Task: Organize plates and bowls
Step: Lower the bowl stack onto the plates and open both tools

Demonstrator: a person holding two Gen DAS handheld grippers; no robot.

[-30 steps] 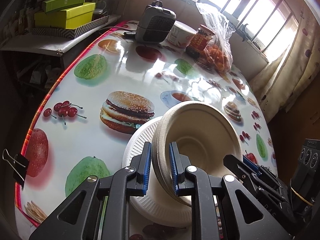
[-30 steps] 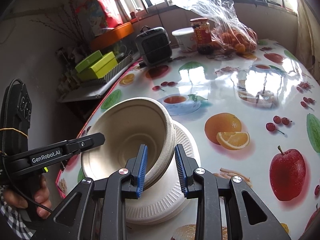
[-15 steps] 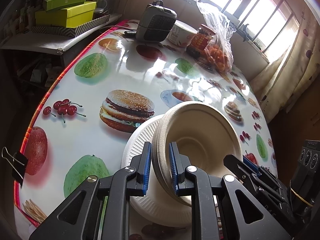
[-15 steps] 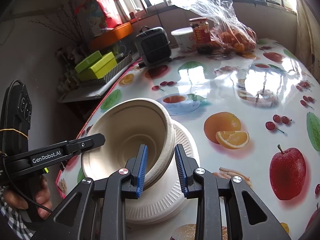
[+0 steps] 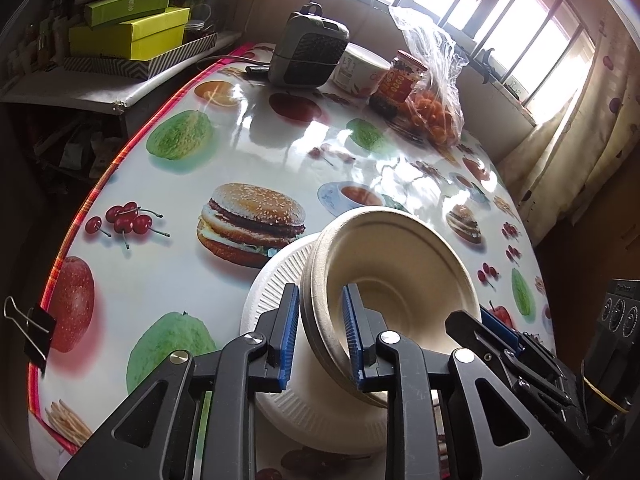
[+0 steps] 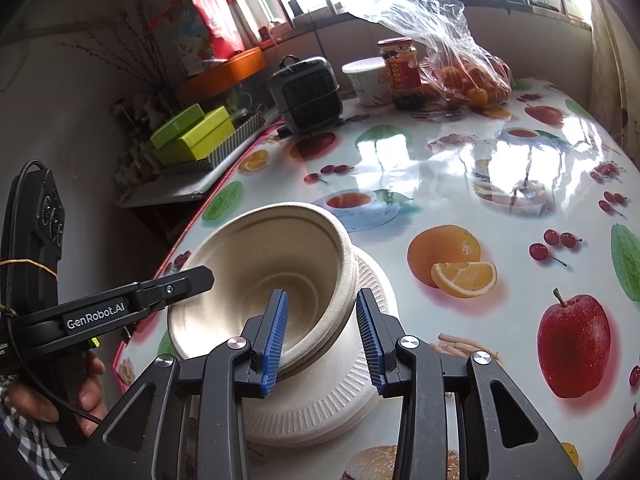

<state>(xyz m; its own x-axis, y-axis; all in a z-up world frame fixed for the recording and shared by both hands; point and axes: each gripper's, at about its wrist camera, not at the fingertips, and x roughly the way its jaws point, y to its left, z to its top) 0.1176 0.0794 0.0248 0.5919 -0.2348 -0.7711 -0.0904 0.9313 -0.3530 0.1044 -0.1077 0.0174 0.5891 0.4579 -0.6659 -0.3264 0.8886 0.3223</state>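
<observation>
Left gripper (image 6: 176,292) arm lettering: "GenRobot.AI"

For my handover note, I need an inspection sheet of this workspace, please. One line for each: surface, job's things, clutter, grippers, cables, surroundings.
Surface: round table under a glossy cloth printed with food; binder clip on its edge.
Job's things: stack of beige bowls sits on a stack of white ribbed plates.
Clutter: small heater, white tub, red-label jar, bag of oranges, all at the far side.
Grippers: left gripper and right gripper each straddle the bowl rim; jaws opening, gaps show beside the pads.
Cables: black cord by the hand holding the left gripper.
Surroundings: barred window, curtain, green boxes on a side shelf.
</observation>
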